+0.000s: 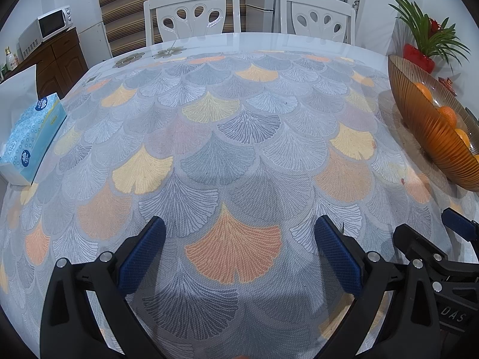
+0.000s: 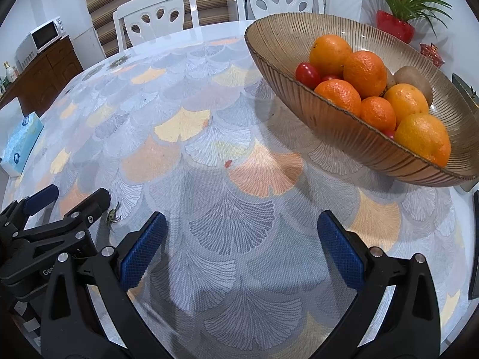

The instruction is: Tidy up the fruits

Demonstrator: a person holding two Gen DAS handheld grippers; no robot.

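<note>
- The left gripper (image 1: pixel 239 251) has its blue-padded fingers (image 1: pixel 143 254) spread wide at the bottom of the left wrist view, with nothing between them — only patterned cloth shows in the gap
- The right gripper (image 2: pixel 241 248) has its fingers (image 2: pixel 341 251) spread just as wide at the bottom of the right wrist view, also holding nothing
- The two grippers sit side by side: the right one shows at the lower right edge of the left wrist view, the left one at the lower left of the right wrist view
- A ribbed amber glass bowl (image 2: pixel 344 128) stands on the desk (image 1: pixel 227 113) in the upper right of the right wrist view, and at the right edge of the left wrist view
- Inside the bowl lie several oranges (image 2: pixel 365 73), cherry tomatoes (image 2: pixel 307 71) at the left side of the pile, and a brown kiwi (image 2: pixel 414 79) towards the back — all the fruit in sight is in the bowl
- A small green stem scrap (image 2: pixel 112 215) lies on the cloth just beside the left gripper's finger
- A blue tissue box (image 1: pixel 31 139) sits at the left edge of the desk
- Two white chairs (image 1: pixel 191 12) stand behind the desk at the top of the frame, and a potted plant (image 1: pixel 431 36) in a red pot is in the upper right
</note>
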